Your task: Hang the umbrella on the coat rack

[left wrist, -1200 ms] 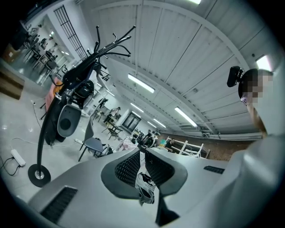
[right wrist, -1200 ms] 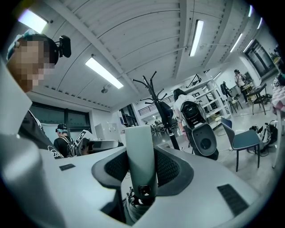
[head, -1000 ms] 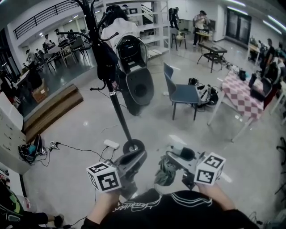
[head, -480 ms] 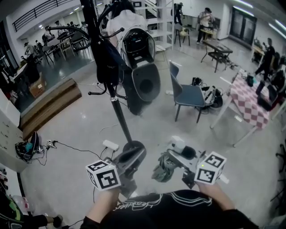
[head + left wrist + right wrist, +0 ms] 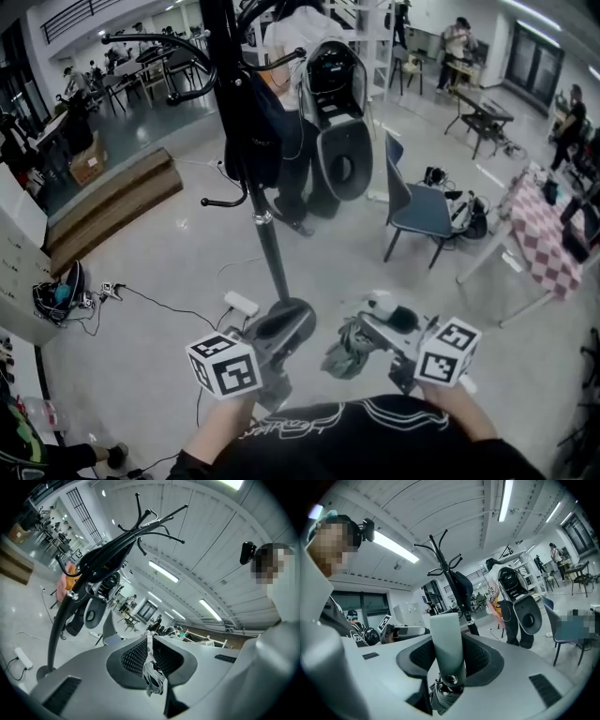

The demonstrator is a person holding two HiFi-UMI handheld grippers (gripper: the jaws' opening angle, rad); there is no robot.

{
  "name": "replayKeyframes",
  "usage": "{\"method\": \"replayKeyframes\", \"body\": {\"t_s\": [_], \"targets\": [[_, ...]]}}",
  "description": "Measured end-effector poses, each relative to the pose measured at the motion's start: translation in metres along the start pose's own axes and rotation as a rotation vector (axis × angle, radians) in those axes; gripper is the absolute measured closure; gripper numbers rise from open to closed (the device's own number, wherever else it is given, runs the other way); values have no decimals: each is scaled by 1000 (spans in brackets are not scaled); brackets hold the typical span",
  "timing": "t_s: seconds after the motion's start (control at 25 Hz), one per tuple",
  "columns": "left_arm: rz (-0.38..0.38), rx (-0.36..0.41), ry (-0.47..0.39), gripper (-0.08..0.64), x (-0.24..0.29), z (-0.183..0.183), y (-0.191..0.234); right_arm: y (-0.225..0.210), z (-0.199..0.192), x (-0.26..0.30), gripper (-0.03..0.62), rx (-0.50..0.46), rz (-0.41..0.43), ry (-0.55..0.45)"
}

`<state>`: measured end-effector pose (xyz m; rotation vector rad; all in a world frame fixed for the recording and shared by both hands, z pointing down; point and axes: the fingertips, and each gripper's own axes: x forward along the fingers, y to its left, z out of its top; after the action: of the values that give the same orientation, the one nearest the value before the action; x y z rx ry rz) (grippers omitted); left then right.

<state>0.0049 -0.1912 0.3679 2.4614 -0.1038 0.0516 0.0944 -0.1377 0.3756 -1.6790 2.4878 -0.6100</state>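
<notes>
The black coat rack (image 5: 267, 239) rises ahead of me, with curved hooks (image 5: 154, 520) at its top and a dark garment (image 5: 251, 122) hanging on it. A folded grey-green umbrella (image 5: 347, 349) sits between my two grippers, low in the head view. My right gripper (image 5: 367, 328) is shut on the umbrella's pale handle (image 5: 446, 644), and the fabric bunches below it (image 5: 443, 696). My left gripper (image 5: 286, 330) is shut on the umbrella's thin strap (image 5: 151, 670), close to the rack's base. Both grippers point roughly level toward the rack (image 5: 457, 592).
A person in a white top (image 5: 298, 28) stands behind the rack beside a grey machine (image 5: 342, 159). A blue chair (image 5: 422, 208) and a checkered table (image 5: 553, 246) are at the right. A power strip (image 5: 242, 302) and cables lie on the floor; a wooden step (image 5: 112, 202) lies at the left.
I have come closer to the coat rack: it looks larger and its pole stands nearer the grippers. Both grippers keep their holds on the umbrella.
</notes>
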Motion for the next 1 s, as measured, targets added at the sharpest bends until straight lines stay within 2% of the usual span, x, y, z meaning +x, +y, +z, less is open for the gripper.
{"method": "replayKeyframes", "body": {"t_s": [0.36, 1.0], "targets": [[47, -17, -10, 528, 15, 15, 35, -29, 18, 38, 431, -23, 30, 15], [255, -59, -144, 528, 47, 54, 73, -79, 60, 89, 430, -57, 282, 75]]}}
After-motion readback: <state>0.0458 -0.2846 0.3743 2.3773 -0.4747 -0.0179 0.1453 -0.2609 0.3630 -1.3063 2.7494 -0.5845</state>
